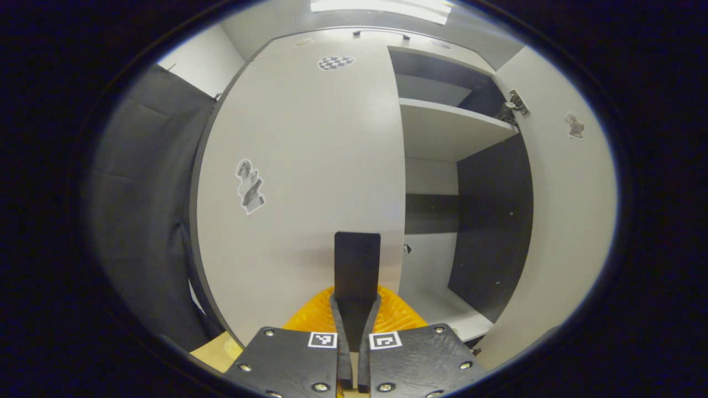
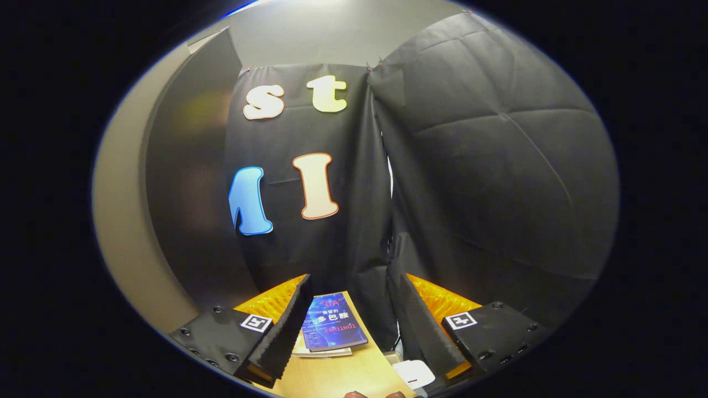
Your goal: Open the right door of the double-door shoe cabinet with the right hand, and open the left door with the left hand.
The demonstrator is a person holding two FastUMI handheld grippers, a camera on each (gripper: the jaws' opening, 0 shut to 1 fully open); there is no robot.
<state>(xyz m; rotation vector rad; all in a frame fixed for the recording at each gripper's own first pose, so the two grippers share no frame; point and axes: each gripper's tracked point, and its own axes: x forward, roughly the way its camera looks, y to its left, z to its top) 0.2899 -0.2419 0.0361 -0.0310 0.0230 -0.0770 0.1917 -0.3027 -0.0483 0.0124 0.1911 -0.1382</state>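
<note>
Two doors differ: left door (image 1: 310, 182) closed, free edge at 12 o'clock of left gripper (image 1: 357, 260), fingers pressed together. Right door (image 1: 569, 221) swung wide at 3 o'clock, shelves (image 1: 448, 130) exposed. Right gripper (image 2: 351, 309) spread apart over blue book (image 2: 332, 329).

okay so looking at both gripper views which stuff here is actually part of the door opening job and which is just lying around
Part of the job: left door, closed; right door, swung open; cabinet shelf; left gripper; right gripper.

Lying about: blue book; white object; wooden surface.
</note>
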